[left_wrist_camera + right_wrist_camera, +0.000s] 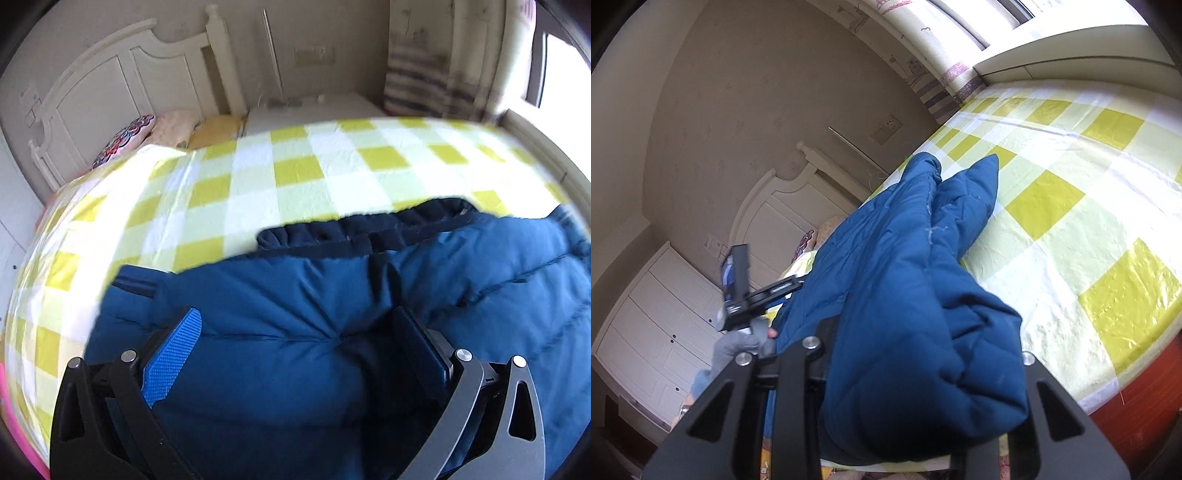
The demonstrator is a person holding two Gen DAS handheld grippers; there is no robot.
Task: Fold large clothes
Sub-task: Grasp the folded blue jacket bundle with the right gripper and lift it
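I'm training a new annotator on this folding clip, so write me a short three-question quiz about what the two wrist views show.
1. Multiple choice: the blue quilted padded jacket lies on:
A) a yellow-and-white checked bedsheet
B) a bare wooden table
C) a grey carpet
2. True or false: the left tongs stand wide open, with jacket fabric bulging between the two fingers.
3. Short answer: in the right wrist view, what hides the fingertips of the right tongs?

Key: 1 A. 2 True. 3 The bunched jacket fabric, so their grip cannot be confirmed.
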